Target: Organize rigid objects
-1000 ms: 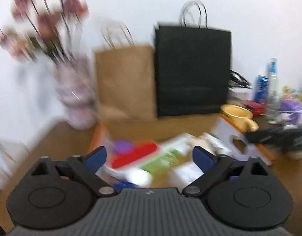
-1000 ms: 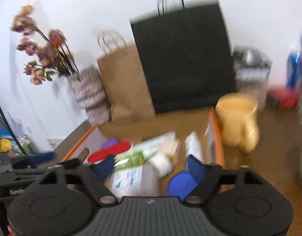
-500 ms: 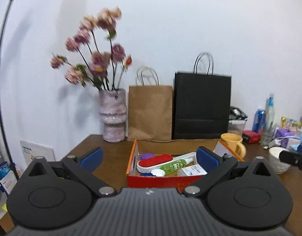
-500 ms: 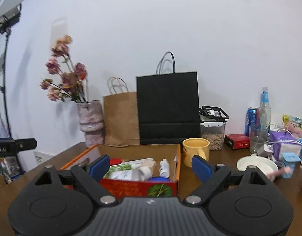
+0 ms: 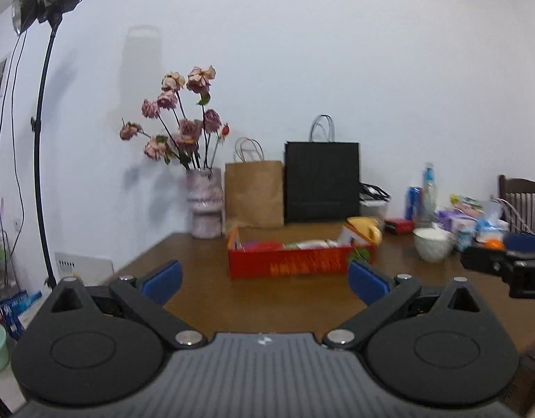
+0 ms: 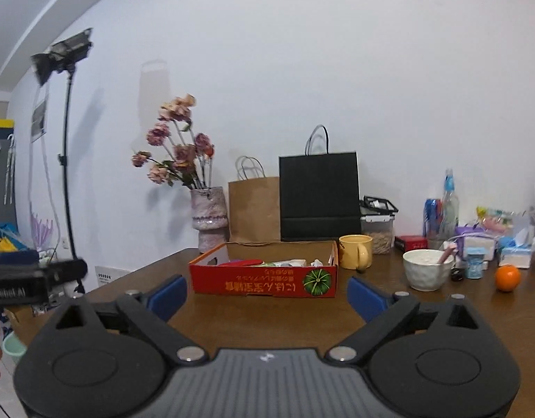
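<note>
right wrist: both tongs [image 6: 266, 292] apart, empty; red box [image 6: 264, 280] holds misc items.

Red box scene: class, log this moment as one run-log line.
left gripper: open, empty | right gripper: open, empty | red box: on table, holds items | both grippers short of box

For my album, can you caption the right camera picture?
Open right gripper faces a red box, yellow mug, white bowl and orange.

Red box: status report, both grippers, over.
Left gripper open, empty. Right gripper open, empty. Red box on table, items inside, ahead of both. Nothing in the way.
</note>
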The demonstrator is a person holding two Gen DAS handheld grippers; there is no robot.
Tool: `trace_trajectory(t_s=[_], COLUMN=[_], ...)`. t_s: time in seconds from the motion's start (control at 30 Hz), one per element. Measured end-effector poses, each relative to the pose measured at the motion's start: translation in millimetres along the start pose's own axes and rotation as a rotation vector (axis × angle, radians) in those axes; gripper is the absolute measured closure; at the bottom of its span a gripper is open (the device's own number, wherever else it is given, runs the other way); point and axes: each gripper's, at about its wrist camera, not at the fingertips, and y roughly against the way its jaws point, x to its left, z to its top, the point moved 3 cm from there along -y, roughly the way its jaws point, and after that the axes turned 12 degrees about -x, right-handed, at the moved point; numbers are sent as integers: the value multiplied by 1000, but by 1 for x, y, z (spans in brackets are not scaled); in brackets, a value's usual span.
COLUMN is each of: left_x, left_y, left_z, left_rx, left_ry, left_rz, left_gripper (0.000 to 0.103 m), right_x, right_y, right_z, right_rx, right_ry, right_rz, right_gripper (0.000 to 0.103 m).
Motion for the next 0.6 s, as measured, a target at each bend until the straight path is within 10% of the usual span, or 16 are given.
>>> trace_trajectory(t_s=[0.33,0.6], left_x=[3,12], left_y=[89,91], left_z=[-16,-17], left_rx=[-6,4], left_ry=[-35,-11], left_rz=[20,36], left_gripper=[0,0], right_x=[44,47], right_y=[102,102], right_z=[-4,-8], right_rx=[-107,-84], right_ry=[36,-3], right_rz=[-33,-10], right_gripper=[0,0])
